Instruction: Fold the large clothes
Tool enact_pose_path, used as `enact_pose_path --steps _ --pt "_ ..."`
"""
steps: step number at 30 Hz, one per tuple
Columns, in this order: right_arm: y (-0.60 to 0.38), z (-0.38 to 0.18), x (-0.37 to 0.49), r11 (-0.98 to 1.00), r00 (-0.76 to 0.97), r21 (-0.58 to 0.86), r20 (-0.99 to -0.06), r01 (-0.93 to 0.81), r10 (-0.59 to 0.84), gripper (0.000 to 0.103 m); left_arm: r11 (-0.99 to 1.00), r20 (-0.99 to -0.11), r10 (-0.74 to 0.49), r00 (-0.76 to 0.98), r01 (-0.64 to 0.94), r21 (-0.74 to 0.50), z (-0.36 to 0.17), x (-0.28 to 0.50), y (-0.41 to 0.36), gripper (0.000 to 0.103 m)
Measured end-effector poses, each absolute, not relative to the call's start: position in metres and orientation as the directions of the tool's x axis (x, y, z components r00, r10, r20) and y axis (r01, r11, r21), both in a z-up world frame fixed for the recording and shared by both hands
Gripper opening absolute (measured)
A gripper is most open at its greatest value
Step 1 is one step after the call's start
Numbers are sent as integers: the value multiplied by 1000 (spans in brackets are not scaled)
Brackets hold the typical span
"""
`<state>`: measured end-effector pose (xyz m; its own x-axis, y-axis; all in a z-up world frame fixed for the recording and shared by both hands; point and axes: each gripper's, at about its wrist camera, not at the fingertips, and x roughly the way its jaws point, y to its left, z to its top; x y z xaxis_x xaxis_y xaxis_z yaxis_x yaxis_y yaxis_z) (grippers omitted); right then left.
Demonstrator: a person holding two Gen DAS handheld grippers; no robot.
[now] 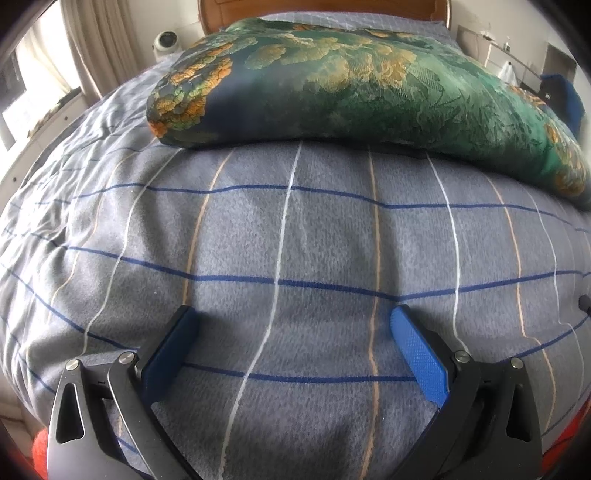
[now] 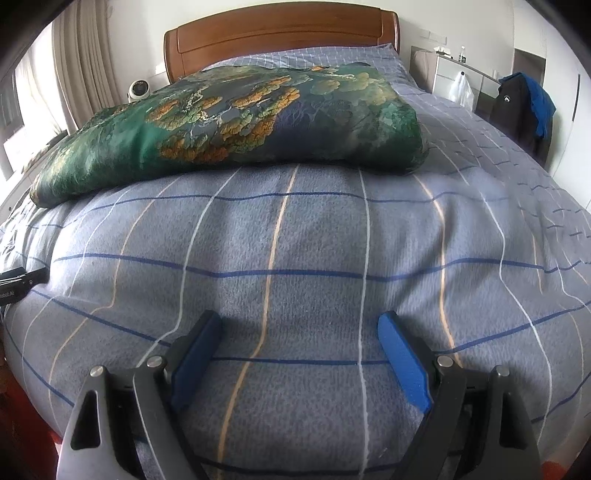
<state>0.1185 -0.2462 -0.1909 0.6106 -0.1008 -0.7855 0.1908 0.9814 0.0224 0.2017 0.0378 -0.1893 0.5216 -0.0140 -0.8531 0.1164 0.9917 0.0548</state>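
Note:
A large grey cloth (image 1: 295,240) with blue, white and tan check lines lies spread over the near part of the bed; it also fills the right wrist view (image 2: 314,240). My left gripper (image 1: 293,323) is open and empty, its blue-padded fingers (image 1: 417,350) close above the cloth near its front edge. My right gripper (image 2: 299,326) is open and empty too, just over the same cloth. The tip of the left gripper shows at the left edge of the right wrist view (image 2: 18,278).
A folded green and orange floral quilt (image 1: 351,81) lies across the bed behind the cloth, also in the right wrist view (image 2: 229,122). A wooden headboard (image 2: 280,33) stands at the back. A chair with dark clothes (image 2: 521,107) and a white cabinet (image 2: 454,74) stand right. Curtains (image 2: 77,62) hang left.

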Motion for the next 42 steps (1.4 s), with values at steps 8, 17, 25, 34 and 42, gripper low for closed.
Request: enact_pose_path --steps 8,17,25,34,42 --pt "-245 -191 120 980 592 13 -798 200 -110 86 991 -868 -22 496 127 47 -190 206 41 102" --pt "-245 -190 123 982 571 11 -814 189 -101 86 991 -876 -18 482 124 48 -189 209 43 102" --pt "-245 -190 124 983 564 7 -820 183 -99 87 990 -858 -25 513 129 49 -192 200 44 102" --pt "-241 -191 125 981 560 -14 -820 193 -122 87 990 -859 -27 511 132 48 -191 198 43 102" --pt "-240 -192 125 980 561 -24 -817 195 -132 87 990 -863 -27 505 131 46 -191 199 42 102"
